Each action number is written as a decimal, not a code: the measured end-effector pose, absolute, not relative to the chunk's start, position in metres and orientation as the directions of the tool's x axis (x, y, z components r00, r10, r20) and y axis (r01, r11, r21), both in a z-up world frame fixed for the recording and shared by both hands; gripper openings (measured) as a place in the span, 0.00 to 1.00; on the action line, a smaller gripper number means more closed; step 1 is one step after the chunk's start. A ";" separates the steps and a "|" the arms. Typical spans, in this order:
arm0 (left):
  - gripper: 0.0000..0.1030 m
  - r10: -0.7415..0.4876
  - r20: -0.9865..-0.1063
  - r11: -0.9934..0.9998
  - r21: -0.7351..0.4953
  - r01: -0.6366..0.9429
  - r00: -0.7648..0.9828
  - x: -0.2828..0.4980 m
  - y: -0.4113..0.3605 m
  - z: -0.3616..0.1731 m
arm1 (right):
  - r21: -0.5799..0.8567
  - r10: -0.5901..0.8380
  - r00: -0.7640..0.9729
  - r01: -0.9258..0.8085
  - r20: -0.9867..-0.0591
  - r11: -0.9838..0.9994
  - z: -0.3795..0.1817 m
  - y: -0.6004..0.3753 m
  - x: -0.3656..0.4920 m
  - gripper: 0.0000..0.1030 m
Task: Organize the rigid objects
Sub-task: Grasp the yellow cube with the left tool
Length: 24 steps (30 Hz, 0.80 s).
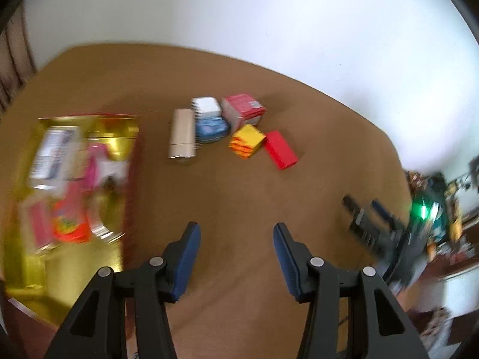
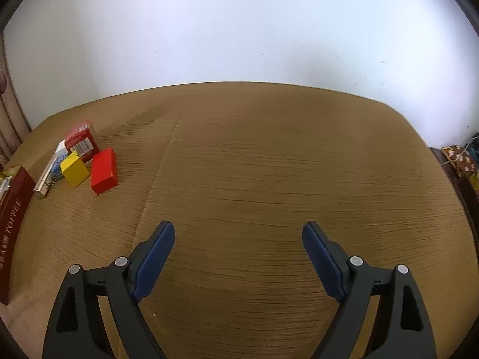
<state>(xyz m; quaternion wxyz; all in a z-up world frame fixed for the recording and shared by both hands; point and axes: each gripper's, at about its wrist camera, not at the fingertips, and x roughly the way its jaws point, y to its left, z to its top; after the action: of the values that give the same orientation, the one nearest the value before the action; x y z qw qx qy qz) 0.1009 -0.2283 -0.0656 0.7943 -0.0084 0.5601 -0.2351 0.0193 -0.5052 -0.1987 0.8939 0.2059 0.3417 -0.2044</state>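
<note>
Left wrist view: left gripper (image 1: pixel 236 233) hangs over bare brown tablecloth (image 1: pixel 239 197), jaws spread, nothing btwn them. Gold-lined box (image 1: pixel 119 146) sits at left w/ blurred packets inside. Ahead, a loose cluster: beige tube (image 1: pixel 182 134), white-blue pack (image 1: pixel 209 119), pink-red carton (image 1: pixel 243 110), yellow-orange block (image 1: pixel 247 140), red block (image 1: pixel 280 149), all close together. Right gripper (image 1: pixel 363 212) shows blurred at far right.

Right wrist view: right gripper (image 2: pixel 238 233) has jaws spread wide, empty, above the cloth. Same cluster lies far left, well apart: red block (image 2: pixel 103 170) just beside yellow block (image 2: pixel 74 170), carton (image 2: pixel 82 141) behind. Maroon box wall (image 2: pixel 12 218) at left edge.
</note>
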 end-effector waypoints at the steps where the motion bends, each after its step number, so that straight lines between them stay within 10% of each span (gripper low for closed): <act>1: 0.50 -0.392 -0.888 0.891 -0.301 0.340 0.239 0.110 -0.235 -0.069 | 0.239 -0.214 0.689 0.499 -0.692 0.833 -0.199 -0.507 0.019 0.83; 24: 0.50 -0.307 -0.935 0.951 -0.307 0.025 0.176 0.209 -0.304 -0.122 | 0.385 -0.078 0.790 0.379 -0.608 0.841 -0.193 -0.552 -0.036 0.83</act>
<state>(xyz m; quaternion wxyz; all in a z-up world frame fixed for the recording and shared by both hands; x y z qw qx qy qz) 0.2089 -0.3038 -0.1224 0.7588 -0.1113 0.6323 -0.1093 -0.0356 -0.5523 -0.1935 0.9119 0.2522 0.2986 -0.1255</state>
